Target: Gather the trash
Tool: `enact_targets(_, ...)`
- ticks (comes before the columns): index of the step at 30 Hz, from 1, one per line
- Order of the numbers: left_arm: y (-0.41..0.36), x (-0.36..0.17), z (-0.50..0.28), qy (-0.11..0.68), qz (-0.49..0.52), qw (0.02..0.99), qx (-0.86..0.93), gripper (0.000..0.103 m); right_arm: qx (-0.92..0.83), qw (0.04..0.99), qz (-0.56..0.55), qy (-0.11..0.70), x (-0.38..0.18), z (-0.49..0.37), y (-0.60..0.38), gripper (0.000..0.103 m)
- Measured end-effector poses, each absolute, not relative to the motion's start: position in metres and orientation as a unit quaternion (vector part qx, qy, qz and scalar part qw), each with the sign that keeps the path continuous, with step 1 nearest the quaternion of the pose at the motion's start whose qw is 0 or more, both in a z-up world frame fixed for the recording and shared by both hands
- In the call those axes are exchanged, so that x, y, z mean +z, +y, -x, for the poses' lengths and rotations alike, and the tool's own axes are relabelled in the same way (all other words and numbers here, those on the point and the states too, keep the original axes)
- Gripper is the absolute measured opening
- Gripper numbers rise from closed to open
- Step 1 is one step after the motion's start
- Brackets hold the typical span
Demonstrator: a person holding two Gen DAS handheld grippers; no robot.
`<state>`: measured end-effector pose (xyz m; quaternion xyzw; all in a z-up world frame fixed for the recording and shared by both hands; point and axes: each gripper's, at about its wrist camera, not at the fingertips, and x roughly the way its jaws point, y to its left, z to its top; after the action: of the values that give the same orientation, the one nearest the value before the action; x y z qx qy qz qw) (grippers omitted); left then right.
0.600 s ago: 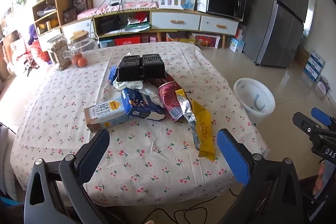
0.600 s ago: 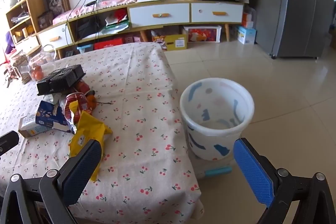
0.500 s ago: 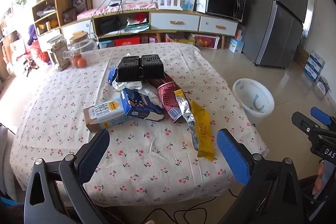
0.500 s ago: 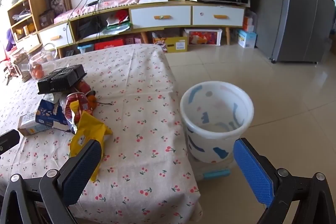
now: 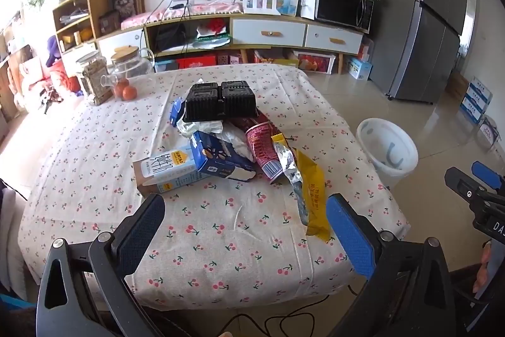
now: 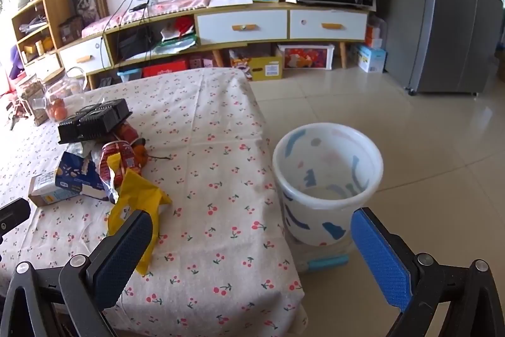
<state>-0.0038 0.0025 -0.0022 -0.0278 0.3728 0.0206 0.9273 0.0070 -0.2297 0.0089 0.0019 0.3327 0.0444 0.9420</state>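
Cherry-print tablecloth, trash pile with black tray, milk carton, yellow wrapper (near edge), wastebasket beside, left gripper and right gripper both spread wide, empty.

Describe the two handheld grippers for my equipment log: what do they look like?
Both match. The left gripper and right gripper each have a black frame with silver screws, ending in two flat fingers with textured blue pads. White lettering marks the right one's body in the left view.
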Motion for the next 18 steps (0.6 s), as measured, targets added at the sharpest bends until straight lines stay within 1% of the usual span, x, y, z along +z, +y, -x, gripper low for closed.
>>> enact_targets(18, 0.0052, -0.0026, 0.0047, 0.361, 0.026, 0.932, 0.031, 0.103, 0.045, 0.943, 0.012, 0.33, 0.0064, -0.0036, -0.2232, 0.103)
